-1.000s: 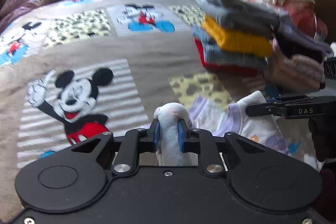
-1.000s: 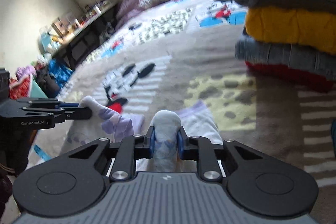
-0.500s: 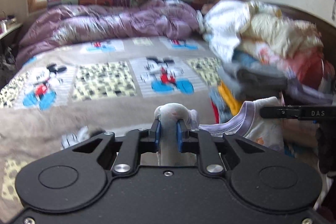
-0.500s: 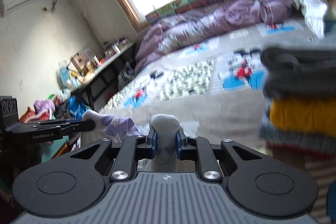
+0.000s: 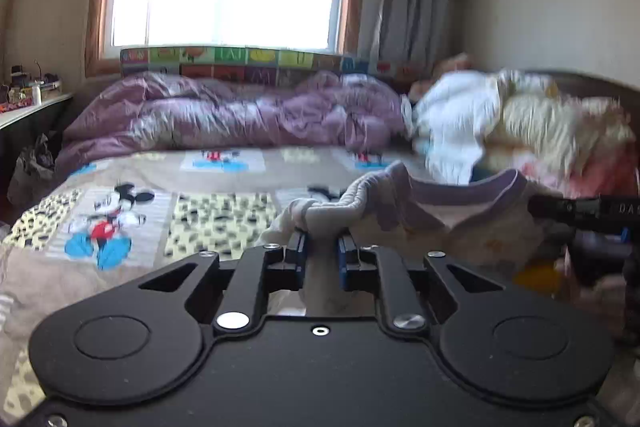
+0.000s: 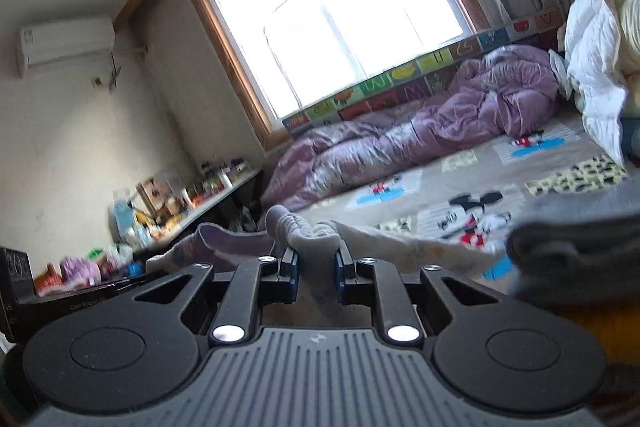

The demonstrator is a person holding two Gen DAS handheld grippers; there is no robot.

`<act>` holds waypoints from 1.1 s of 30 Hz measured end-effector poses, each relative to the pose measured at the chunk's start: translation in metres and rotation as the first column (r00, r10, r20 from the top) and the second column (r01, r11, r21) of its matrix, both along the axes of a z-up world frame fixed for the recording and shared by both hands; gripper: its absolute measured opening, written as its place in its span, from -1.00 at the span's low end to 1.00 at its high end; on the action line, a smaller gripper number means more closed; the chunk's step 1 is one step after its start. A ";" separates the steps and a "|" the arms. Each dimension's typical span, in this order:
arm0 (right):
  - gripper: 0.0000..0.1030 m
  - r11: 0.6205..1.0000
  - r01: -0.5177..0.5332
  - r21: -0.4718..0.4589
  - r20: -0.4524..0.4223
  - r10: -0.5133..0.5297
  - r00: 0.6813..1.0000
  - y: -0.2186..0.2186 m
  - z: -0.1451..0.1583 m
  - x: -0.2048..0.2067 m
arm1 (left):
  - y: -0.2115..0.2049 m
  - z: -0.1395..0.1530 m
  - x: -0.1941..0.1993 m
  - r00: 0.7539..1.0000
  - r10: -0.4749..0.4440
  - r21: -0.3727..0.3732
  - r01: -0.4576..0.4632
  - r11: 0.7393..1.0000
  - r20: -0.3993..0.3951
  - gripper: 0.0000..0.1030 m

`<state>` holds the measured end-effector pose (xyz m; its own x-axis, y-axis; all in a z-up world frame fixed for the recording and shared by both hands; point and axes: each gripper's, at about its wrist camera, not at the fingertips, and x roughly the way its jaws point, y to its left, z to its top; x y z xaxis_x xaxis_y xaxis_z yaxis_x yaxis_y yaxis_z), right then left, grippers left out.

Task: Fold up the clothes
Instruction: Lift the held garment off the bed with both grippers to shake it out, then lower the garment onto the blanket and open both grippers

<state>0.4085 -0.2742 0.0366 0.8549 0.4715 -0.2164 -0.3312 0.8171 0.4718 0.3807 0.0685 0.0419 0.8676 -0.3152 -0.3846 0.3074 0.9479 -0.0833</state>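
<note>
A small white shirt with lilac trim [image 5: 436, 223] hangs in the air between both grippers, lifted off the bed. My left gripper [image 5: 320, 251] is shut on one bunched corner of it. My right gripper [image 6: 316, 259] is shut on the other bunched corner [image 6: 312, 239]. The right gripper's fingers also show at the right edge of the left wrist view [image 5: 580, 209]. The left gripper's body shows at the left edge of the right wrist view [image 6: 52, 291]. The shirt's lower part is hidden behind the gripper bodies.
The bed has a Mickey Mouse blanket [image 5: 120, 223] and a crumpled purple duvet [image 5: 240, 119] at the far side under the window. A tall stack of folded clothes [image 5: 560, 131] stands at the right. A cluttered side table [image 6: 180, 199] stands left of the bed.
Both grippers have risen and tilted up, lifting the shirt off the blanket. The views swing from the bed surface to the window and wall.
</note>
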 end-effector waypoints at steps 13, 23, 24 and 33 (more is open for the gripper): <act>-0.64 0.999 -0.001 0.047 -0.156 0.009 0.988 0.016 -0.128 -0.133 | -0.004 -0.096 -0.127 0.992 0.026 -0.027 -0.030 0.999 -0.122 -0.78; -0.64 0.997 0.012 0.073 -0.213 0.004 0.977 0.018 -0.148 -0.187 | -0.011 -0.128 -0.179 0.976 0.051 -0.002 -0.052 0.999 -0.214 -0.79; -0.64 0.998 0.012 0.064 -0.221 0.002 0.975 0.018 -0.150 -0.190 | -0.012 -0.131 -0.182 0.973 0.052 0.003 -0.053 0.999 -0.223 -0.79; -0.04 1.000 -0.014 0.016 -0.352 0.019 0.936 0.021 -0.166 -0.233 | 0.006 -0.148 -0.232 0.930 0.054 -0.062 -0.082 0.995 -0.363 -0.45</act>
